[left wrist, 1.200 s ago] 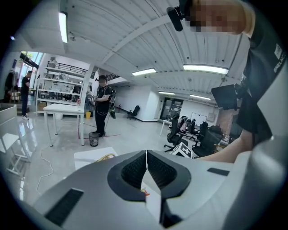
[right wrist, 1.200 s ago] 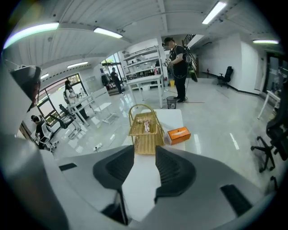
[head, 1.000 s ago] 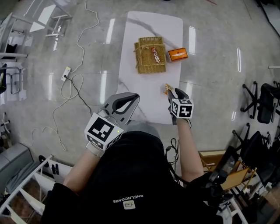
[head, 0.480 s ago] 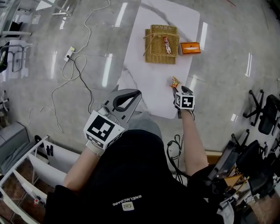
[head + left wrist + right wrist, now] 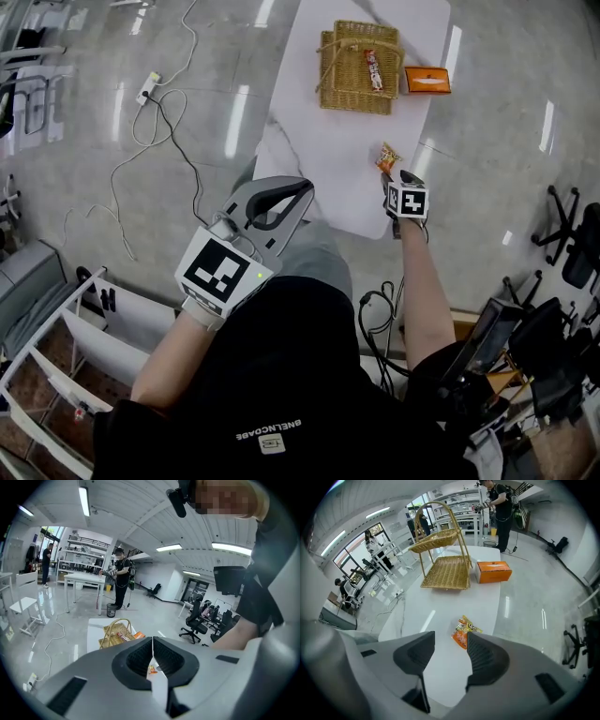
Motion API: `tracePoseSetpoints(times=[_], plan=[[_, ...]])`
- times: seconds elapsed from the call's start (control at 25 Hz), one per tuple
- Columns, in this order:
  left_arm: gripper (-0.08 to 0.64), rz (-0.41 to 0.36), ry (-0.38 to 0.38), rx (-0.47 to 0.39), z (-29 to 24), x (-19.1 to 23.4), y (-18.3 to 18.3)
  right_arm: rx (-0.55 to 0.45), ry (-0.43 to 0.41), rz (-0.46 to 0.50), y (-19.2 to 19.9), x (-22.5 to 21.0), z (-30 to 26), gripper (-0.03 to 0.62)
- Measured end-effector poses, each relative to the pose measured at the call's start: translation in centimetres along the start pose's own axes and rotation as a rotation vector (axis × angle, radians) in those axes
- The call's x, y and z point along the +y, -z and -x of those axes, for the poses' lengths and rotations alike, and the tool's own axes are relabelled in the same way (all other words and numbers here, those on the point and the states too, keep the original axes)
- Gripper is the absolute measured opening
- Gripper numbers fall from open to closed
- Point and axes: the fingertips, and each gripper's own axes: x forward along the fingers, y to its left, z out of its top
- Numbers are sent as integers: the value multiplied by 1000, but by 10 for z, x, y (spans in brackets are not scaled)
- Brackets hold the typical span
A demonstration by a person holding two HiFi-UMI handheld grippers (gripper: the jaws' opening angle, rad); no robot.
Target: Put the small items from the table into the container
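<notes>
Roughly a third of the job looks done, by my reading: one wrapped snack bar (image 5: 373, 68) already lies inside the wicker basket (image 5: 333, 66), which stands at the twelve o'clock end of the white bench (image 5: 328, 159); two things remain outside it. An orange box (image 5: 427, 81) sits just beside the basket at its three o'clock; an orange snack packet (image 5: 387, 157) lies flat on the bare bench at the basket's five o'clock, apart from it. The right hand-held gripper (image 5: 450, 641) is at the packet's six o'clock, tipped steeply down, its jaws wide apart with nothing clamped; the packet lies just beyond the tips, not yet between the pads. The left hand-held gripper (image 5: 152, 641) hangs off the bench edge at about eight o'clock from the packet, its jaws pressed together and empty. I judge the packet to be the item in hand; it needs gripping and carrying to the basket; the box, if it counts as small, would follow.
</notes>
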Motion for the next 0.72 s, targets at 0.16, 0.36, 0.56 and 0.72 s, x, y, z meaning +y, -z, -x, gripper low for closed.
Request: tracePoseSetpoints(times=[0.16,0.36,0.56,0.72], plan=[[8,14,5,27,1,1,14,35,11,3,13,-4,-12,201],[8,16,-2,58,-5,10,25,68,23,27,21,-12,-31,201],[8,24,-1,62,-11,16,34,97,19,24,33,-18,-52,201],[8,39,12,94,-17,16,41,109,25,12,38,-22,-63,201]])
